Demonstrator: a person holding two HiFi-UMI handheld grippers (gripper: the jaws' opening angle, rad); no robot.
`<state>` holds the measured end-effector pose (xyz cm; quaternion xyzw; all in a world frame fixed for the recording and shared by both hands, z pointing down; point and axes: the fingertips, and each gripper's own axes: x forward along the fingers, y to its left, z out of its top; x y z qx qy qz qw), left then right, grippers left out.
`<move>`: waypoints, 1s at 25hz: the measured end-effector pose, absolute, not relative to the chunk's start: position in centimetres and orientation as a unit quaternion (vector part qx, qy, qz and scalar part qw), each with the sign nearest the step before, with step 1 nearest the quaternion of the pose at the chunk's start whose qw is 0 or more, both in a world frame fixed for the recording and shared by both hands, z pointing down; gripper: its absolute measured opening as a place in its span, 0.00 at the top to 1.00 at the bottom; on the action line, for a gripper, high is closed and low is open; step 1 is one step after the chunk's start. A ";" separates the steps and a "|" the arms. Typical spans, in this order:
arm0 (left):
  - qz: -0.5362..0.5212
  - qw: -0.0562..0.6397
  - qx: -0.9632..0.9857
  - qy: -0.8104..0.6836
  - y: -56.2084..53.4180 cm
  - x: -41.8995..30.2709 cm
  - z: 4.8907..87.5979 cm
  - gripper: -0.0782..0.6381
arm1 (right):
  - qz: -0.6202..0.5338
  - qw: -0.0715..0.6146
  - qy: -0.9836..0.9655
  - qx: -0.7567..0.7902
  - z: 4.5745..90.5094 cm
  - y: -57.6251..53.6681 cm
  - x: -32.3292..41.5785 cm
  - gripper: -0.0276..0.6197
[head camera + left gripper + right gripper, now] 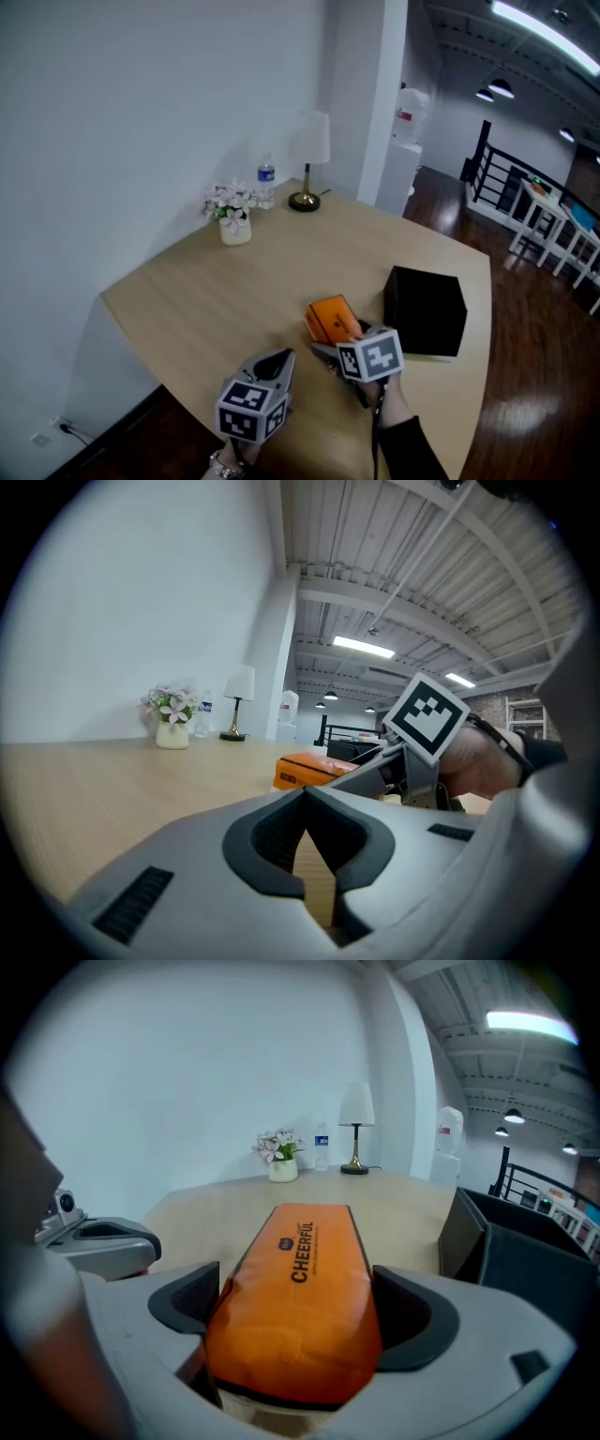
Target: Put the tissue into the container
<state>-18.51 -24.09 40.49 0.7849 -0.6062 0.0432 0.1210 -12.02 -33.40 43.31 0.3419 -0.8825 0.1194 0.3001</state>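
Observation:
An orange tissue pack (333,319) lies flat on the wooden table (187,300), just left of an open black box container (427,309). My right gripper (339,339) stands open at the pack's near end. In the right gripper view the pack (300,1307) fills the space between the two wide-spread jaws, and the container (525,1260) stands to the right. My left gripper (279,358) hovers over the table to the left of the pack, shut and empty. The left gripper view shows its closed tips (305,794), with the pack (305,769) and the right gripper's marker cube (427,714) beyond.
At the table's far corner stand a vase of flowers (232,220), a water bottle (266,183) and a small lamp (307,159). A white wall runs along the left. A water dispenser (405,141), a railing and white chairs (553,230) stand beyond the table.

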 end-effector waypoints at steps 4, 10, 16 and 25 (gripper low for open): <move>0.042 0.119 0.782 -0.611 -24.3 -18.9 40.1 0.88 | 0.106 0.279 -0.883 0.363 42.8 -33.5 -11.6 0.21; 0.046 0.109 0.784 -0.610 -24.5 -18.5 39.3 0.88 | 0.092 0.283 -0.893 0.338 42.9 -33.2 -11.6 0.32; 0.048 0.100 0.790 -0.603 -24.6 -17.2 38.2 0.88 | 0.079 0.269 -0.906 0.316 41.2 -32.4 -10.6 0.34; 0.057 0.091 0.815 -0.569 -25.7 -12.5 37.2 0.88 | 0.025 0.269 -0.929 0.252 35.4 -32.8 -5.5 0.34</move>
